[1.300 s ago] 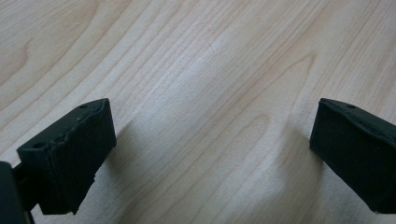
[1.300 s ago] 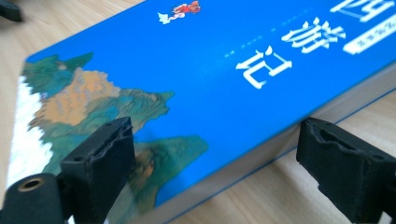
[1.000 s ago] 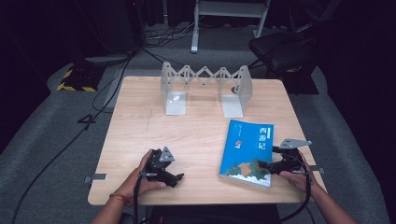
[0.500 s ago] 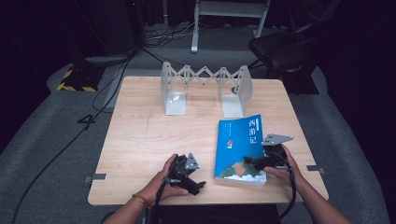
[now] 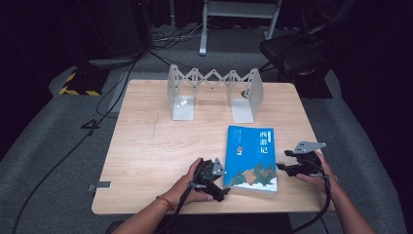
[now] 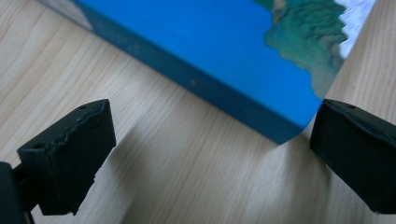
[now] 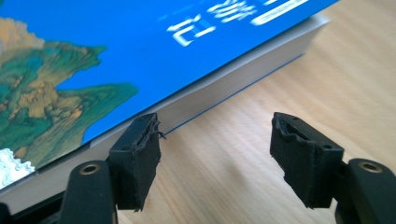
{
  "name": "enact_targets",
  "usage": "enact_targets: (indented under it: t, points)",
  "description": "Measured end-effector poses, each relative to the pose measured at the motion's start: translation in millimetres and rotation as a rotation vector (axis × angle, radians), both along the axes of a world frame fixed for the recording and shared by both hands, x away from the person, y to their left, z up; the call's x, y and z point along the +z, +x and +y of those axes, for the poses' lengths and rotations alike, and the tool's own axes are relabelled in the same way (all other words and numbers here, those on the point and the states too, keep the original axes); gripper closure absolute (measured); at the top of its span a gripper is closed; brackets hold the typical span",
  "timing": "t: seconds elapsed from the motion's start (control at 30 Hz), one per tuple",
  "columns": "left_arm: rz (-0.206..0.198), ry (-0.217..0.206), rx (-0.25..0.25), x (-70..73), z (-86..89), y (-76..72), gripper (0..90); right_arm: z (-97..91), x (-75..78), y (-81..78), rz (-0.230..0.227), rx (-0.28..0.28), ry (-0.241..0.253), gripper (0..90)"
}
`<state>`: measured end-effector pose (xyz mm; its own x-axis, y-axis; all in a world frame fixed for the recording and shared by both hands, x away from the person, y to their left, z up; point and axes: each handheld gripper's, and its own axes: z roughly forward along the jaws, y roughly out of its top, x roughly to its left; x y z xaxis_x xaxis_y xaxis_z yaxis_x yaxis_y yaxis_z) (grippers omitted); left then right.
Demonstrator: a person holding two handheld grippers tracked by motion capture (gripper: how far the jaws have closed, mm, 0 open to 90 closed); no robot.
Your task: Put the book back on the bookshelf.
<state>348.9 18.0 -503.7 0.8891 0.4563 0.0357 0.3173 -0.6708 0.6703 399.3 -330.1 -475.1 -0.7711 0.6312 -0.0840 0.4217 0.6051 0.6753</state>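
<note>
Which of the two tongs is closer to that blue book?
Both about equal. The left tongs sit at the blue book's spine-side near corner; the right tongs touch its page edge.

Light wooden table [image 5: 146,146], blue book [image 5: 252,157] lying flat between left gripper [image 5: 220,181] and right gripper [image 5: 285,163], grey folding bookend rack [image 5: 214,92] well beyond both

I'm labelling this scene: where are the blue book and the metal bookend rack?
blue book [image 5: 248,146]: high view, middle of its cover.
metal bookend rack [image 5: 183,106]: high view, its left base plate.
</note>
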Motion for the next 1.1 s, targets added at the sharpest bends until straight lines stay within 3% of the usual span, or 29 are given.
enact_targets:
  t: [0.07,0.13,0.2,0.3,0.47,0.57,0.6,0.83,0.9,1.0,1.1]
  points:
    - [-0.018,0.017,0.002,1.6,-2.7,-0.8,0.7,-2.5,0.3,1.0,0.006,0.002,0.021,33.4]
    - [-0.041,0.042,0.01,4.5,-3.1,-2.1,3.0,-3.9,-0.2,0.4,0.049,0.038,0.074,33.7]
    - [-0.058,0.048,-0.008,6.0,-3.0,-3.5,5.9,-1.9,0.4,-2.9,0.02,0.058,0.057,34.6]
    - [-0.052,0.049,-0.012,6.2,-1.6,-3.6,8.2,-0.9,2.6,-3.7,0.026,0.084,0.101,34.9]
    - [-0.024,0.034,-0.02,5.2,7.2,1.0,8.1,3.3,7.2,-5.3,0.015,0.096,0.069,32.3]
    - [-0.032,0.036,-0.027,5.3,8.2,1.1,8.0,0.1,7.0,-7.5,-0.004,0.105,-0.026,31.6]
    - [-0.037,0.037,-0.031,5.4,8.1,1.2,7.9,-2.5,5.8,-7.3,0.001,0.097,-0.032,32.0]
    - [-0.027,0.017,-0.037,3.7,11.0,2.8,7.6,2.4,-6.9,2.2,0.026,0.037,-0.039,33.3]
    - [-0.031,0.017,-0.032,3.6,12.7,2.6,7.6,4.2,-9.3,4.2,0.015,0.03,-0.064,33.7]
    - [-0.032,0.026,-0.019,4.4,16.5,1.3,8.1,2.2,-11.1,6.1,0.038,0.051,-0.027,38.6]
    - [-0.035,0.04,-0.005,6.1,21.3,1.4,10.2,8.1,-11.2,6.7,0.022,0.074,-0.032,38.6]
